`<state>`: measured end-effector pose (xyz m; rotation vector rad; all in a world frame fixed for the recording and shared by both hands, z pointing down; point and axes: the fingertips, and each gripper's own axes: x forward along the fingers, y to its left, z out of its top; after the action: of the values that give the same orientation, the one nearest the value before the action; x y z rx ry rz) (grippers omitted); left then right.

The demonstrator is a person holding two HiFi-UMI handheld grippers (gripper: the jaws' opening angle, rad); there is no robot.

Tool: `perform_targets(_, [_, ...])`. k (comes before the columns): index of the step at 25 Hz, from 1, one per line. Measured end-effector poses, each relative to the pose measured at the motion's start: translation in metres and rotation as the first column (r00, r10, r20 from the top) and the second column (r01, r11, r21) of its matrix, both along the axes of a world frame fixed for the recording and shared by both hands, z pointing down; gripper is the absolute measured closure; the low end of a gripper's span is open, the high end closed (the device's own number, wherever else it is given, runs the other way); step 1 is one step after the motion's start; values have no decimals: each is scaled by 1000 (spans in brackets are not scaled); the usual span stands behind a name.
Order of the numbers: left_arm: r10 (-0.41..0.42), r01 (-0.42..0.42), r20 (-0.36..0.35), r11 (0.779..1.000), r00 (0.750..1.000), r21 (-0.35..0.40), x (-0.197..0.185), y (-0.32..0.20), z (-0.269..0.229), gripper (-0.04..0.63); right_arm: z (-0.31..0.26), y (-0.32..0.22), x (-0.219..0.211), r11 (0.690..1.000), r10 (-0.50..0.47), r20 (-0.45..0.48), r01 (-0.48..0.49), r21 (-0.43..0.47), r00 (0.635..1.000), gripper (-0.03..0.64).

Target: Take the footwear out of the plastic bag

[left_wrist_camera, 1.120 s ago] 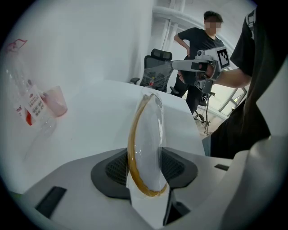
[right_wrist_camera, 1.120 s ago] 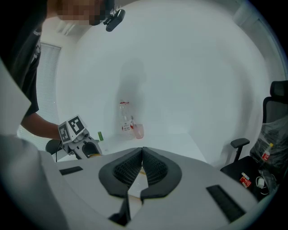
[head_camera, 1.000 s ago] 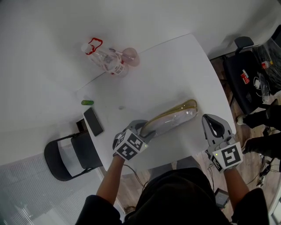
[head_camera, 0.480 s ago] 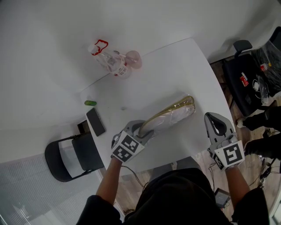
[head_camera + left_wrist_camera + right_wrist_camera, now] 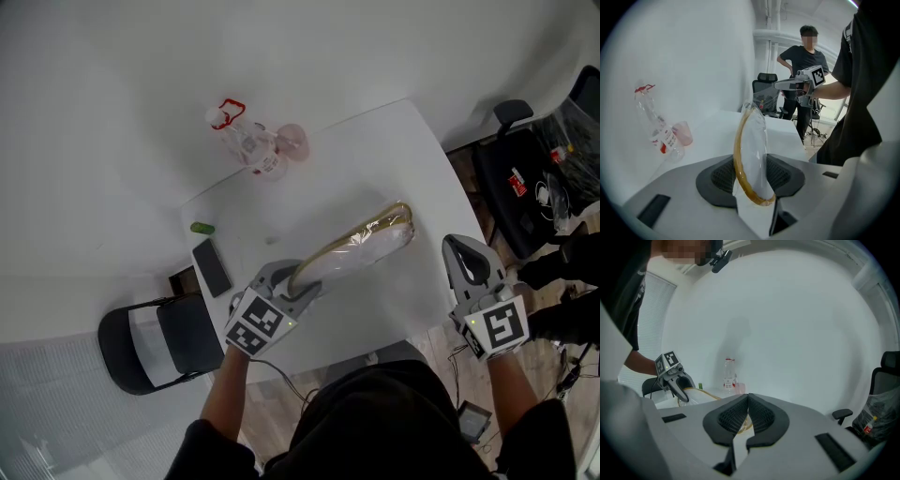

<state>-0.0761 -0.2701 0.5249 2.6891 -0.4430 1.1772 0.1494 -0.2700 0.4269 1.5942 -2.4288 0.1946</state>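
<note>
A white slipper with a tan rim, wrapped in a clear plastic bag [image 5: 361, 248], lies slanted across the white table [image 5: 375, 169]. My left gripper [image 5: 298, 279] is shut on its near left end, which stands up edge-on between the pads in the left gripper view [image 5: 752, 154]. My right gripper [image 5: 466, 251] hangs beyond the table's right edge, shut with nothing in it. In the right gripper view its pads meet [image 5: 747, 399], and the left gripper [image 5: 677, 380] shows far off with the bag [image 5: 705, 393].
A clear bottle with a red cap ring [image 5: 248, 141] and a pink cup [image 5: 292, 141] stand at the table's far side. A phone [image 5: 212, 267] and a small green thing [image 5: 202, 228] lie left. A grey chair [image 5: 150, 347] stands lower left, an office chair [image 5: 511, 159] right. A person [image 5: 804, 61] stands behind.
Both grippers have risen. The left one has lifted its end of the bagged slipper and shifted a little left; the right one stays shut and empty.
</note>
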Motion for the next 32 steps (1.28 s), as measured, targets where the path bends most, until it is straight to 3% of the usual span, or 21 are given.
perform_targets(14, [28,-18,-87,994,996,109,-18,17,-64,413,-52,4,2,995,-50,-49,54,84,998,600])
perform_targets(17, [49,-33,-106,988,993,152,-23,21,-82,413,-65,6,-4,991,-105,-34,107,82,994,600])
perform_targets(23, [127,-89,-163,972,978,220,-22,33,-113,414,-83,12,-5,972,-214,-94,222,76,972,600])
perform_targets(32, [226,-161,-216,946,950,280,-27,45,-138,416,-99,18,-12,935,-351,-53,353,34,935,597])
